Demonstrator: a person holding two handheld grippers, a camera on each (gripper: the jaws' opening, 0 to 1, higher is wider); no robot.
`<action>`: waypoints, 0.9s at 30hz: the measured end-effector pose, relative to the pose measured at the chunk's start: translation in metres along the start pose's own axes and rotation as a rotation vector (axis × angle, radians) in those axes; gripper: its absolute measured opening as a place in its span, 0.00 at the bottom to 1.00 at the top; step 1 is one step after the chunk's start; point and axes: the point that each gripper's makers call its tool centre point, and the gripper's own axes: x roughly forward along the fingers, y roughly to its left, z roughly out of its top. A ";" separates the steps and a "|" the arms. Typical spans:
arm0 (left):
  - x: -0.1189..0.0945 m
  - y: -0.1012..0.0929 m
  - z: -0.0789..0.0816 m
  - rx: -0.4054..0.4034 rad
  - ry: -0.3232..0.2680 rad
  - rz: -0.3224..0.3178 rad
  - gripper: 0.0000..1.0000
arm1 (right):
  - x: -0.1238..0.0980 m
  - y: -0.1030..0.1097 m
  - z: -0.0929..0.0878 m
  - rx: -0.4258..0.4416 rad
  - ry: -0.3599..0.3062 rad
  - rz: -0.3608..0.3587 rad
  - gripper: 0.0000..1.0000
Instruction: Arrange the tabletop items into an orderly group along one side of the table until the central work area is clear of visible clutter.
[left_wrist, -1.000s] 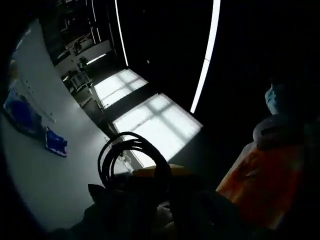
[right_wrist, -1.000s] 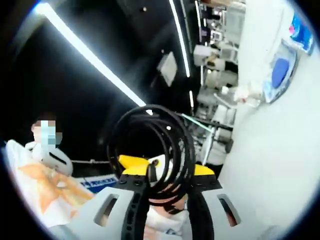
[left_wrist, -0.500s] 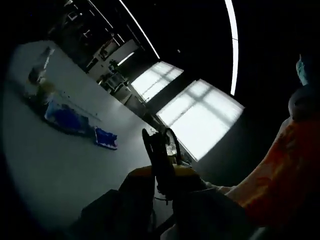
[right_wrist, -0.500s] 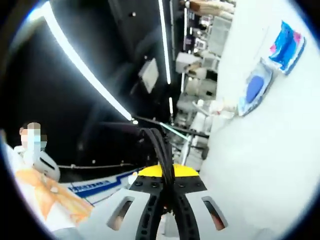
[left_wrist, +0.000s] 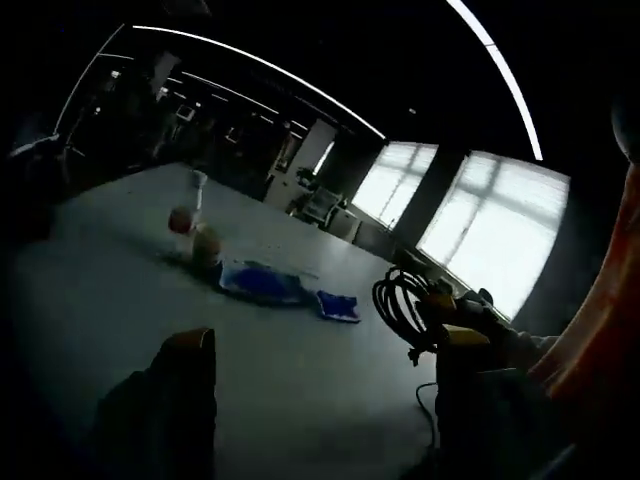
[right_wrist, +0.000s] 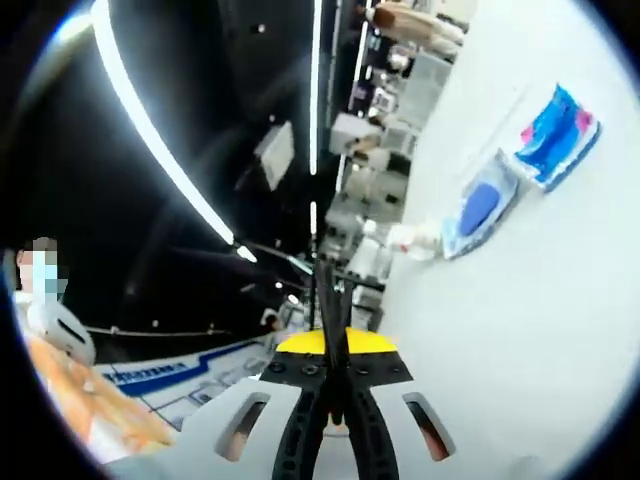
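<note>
In the right gripper view the right gripper (right_wrist: 333, 400) comes up from 6 o'clock with its two black jaws pressed together on a coiled black cable (right_wrist: 325, 300). The coil is seen edge-on here, so it looks like a thin dark band that rises from between the jaws toward 12 o'clock. The white table (right_wrist: 520, 330) takes the right half of this view and appears strongly tilted. On it, toward 2 o'clock, lie a blue and pink packet (right_wrist: 556, 137) and, just beside it, a flat pack with a blue oval (right_wrist: 480, 205); a small white bottle (right_wrist: 415, 238) stands next to that pack. At 9 o'clock a person in an orange and white garment (right_wrist: 70, 390) is partly visible.

The left gripper view is much darker and shows the table (left_wrist: 100, 300) almost level. The left gripper (left_wrist: 325, 400) has its two jaws well apart, one at 7 o'clock and one at 5 o'clock, with nothing between them. At 3 o'clock the right gripper (left_wrist: 462, 338) enters, and here the cable (left_wrist: 405, 305) shows its round loops from the side, held above the table. Near the middle of the table lie the flat blue pack (left_wrist: 262, 281) and a smaller blue packet (left_wrist: 338, 305). Close to them, toward 10 o'clock, stand a tall pale bottle (left_wrist: 196, 195) and a small jar (left_wrist: 207, 248); their details are too dark to tell.
</note>
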 end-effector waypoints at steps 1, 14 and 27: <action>-0.005 0.008 0.001 0.008 -0.007 0.030 1.00 | 0.000 -0.008 0.005 -0.017 0.003 -0.032 0.00; -0.052 0.054 -0.018 0.095 -0.004 0.244 1.00 | -0.003 -0.060 0.051 -0.046 -0.033 -0.174 0.00; -0.049 0.071 -0.005 0.184 -0.081 0.333 1.00 | -0.015 -0.123 0.053 -0.031 -0.030 -0.352 0.01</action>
